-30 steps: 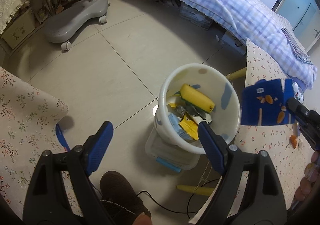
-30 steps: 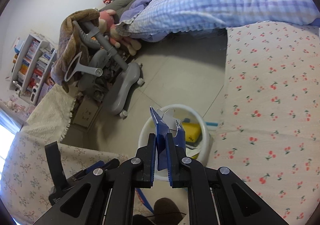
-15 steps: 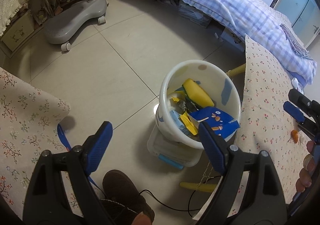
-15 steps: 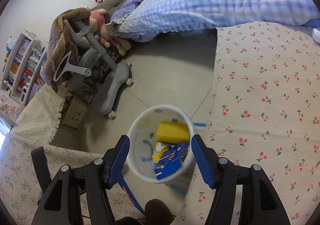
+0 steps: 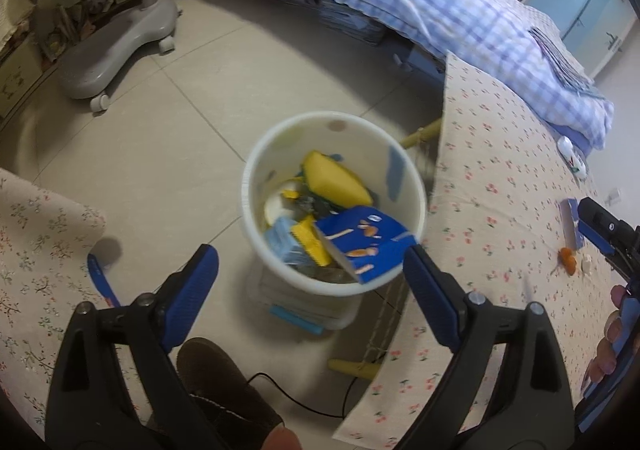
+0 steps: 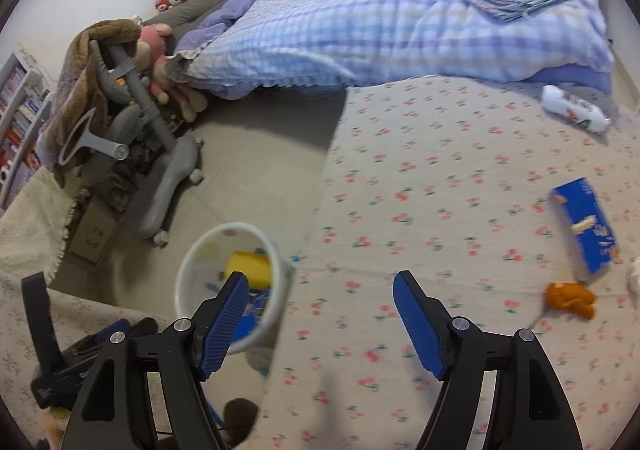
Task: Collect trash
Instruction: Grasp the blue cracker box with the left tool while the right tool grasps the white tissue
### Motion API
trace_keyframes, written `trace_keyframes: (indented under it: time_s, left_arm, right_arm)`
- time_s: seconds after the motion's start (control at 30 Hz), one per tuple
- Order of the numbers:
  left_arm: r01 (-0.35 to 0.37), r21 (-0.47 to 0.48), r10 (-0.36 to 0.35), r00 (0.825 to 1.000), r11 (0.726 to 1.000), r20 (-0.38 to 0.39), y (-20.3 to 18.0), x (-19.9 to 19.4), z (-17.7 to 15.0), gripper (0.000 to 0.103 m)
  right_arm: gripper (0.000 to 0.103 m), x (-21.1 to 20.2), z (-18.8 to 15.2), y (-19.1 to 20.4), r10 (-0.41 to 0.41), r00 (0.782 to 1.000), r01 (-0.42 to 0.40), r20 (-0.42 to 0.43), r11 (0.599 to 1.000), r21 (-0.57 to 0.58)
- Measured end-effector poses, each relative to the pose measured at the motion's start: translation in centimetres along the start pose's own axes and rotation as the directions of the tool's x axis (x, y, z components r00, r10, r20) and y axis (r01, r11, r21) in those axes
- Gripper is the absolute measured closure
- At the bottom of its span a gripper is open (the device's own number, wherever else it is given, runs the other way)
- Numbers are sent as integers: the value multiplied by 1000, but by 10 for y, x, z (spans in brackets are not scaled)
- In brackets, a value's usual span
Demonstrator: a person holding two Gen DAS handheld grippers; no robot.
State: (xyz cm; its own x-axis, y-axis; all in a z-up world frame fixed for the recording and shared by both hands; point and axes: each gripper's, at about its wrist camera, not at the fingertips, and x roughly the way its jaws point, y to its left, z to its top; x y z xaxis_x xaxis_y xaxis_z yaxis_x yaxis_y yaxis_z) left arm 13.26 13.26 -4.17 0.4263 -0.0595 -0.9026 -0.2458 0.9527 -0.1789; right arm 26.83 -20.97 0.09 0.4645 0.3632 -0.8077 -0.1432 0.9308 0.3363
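A white bin stands on the floor beside the table and also shows in the right wrist view. It holds a blue snack packet, a yellow sponge and other wrappers. My left gripper is open and empty, above the bin's near rim. My right gripper is open and empty, over the table's left edge; it also shows in the left wrist view. On the table lie a blue box, an orange peel and a white packet.
The table has a cherry-print cloth. A bed with a checked quilt stands behind it. A grey chair base is on the floor at the left. A second flowered cloth is at the near left. A shoe is below the bin.
My right gripper opened and dropped the blue snack packet into the bin, then swung right over the table. The left gripper stayed open above the bin.
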Motion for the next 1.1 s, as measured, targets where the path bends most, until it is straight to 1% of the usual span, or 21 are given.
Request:
trace_keyframes:
  time_s: [0.07,0.2,0.3,0.37,0.47,0.67,0.9,0.97,1.1]
  left_arm:
    - [2,19,-2,1000,1000,-7,-11,2,0,7]
    - [9,46,-8,1000,999,-19,-35,6,-1,7]
    - [26,62,-24,999,998,-27,-56,9,-1,7]
    - [37,70,-35,999,997,-33,-67,11,-1,7]
    - [51,90,-47,998,995,-45,-88,16,-2,7]
    - [80,135,-71,995,988,-65,-130,25,-7,7]
    - [82,172,-71,995,982,-65,-167,32,-13,7]
    - [82,187,-71,995,979,-66,-178,35,-15,7]
    - [84,212,-70,995,974,-70,-196,41,-18,7]
  right_arm:
    - [20,-9,1,-17,-51,999,51,8,999,6]
    - [19,-21,3,-51,-139,990,139,-1,990,24]
    - [19,-32,4,-82,-216,976,216,-5,975,45]
    - [19,-40,4,-107,-271,962,271,-12,960,65]
    - [18,-51,4,-141,-325,946,325,-23,941,97]
    - [18,-65,0,-199,-381,922,386,-64,906,171]
    - [18,-67,-10,-250,-419,899,438,-127,861,258]
    - [18,-69,-13,-263,-417,899,438,-133,852,286]
    - [20,-67,-17,-278,-408,902,432,-142,848,307]
